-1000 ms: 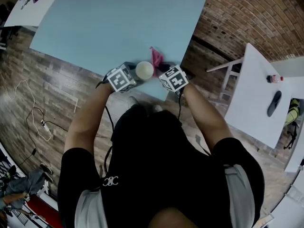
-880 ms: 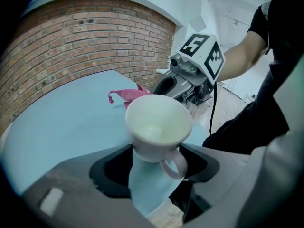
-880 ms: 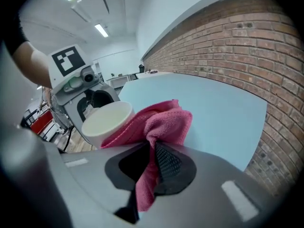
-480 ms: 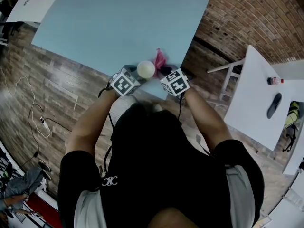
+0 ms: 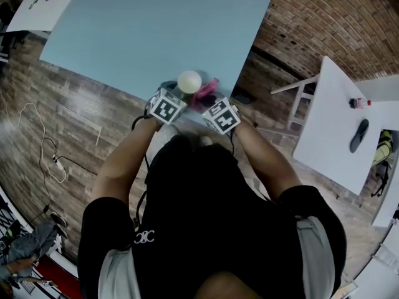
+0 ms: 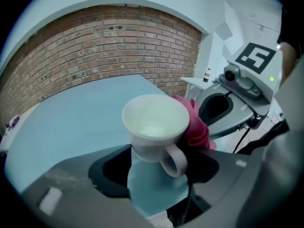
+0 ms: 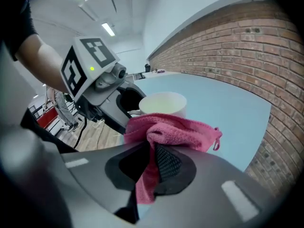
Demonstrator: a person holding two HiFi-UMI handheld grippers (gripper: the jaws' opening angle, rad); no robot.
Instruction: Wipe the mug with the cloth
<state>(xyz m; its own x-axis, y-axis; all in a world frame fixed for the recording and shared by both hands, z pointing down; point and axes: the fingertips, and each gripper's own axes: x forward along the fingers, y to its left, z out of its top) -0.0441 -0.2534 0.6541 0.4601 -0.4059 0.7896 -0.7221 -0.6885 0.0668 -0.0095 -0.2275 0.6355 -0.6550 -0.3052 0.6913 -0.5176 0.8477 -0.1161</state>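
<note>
The left gripper (image 6: 161, 156) has the white mug (image 6: 154, 122) by its lower body. Its jaws have just been closing and now stand on either side of the mug, clamped on it. The mug is upright and open end up, with its handle turned toward the person. It sits over the near edge of the light blue table (image 5: 156, 23). The right gripper (image 7: 152, 163) is just to the right of the mug, its jaws pinched together on a pink cloth (image 7: 171, 127). The cloth bunches above the jaws and rests against the right side of the mug. A brick wall (image 6: 104, 42) stands beyond the far edge of the table.
</note>
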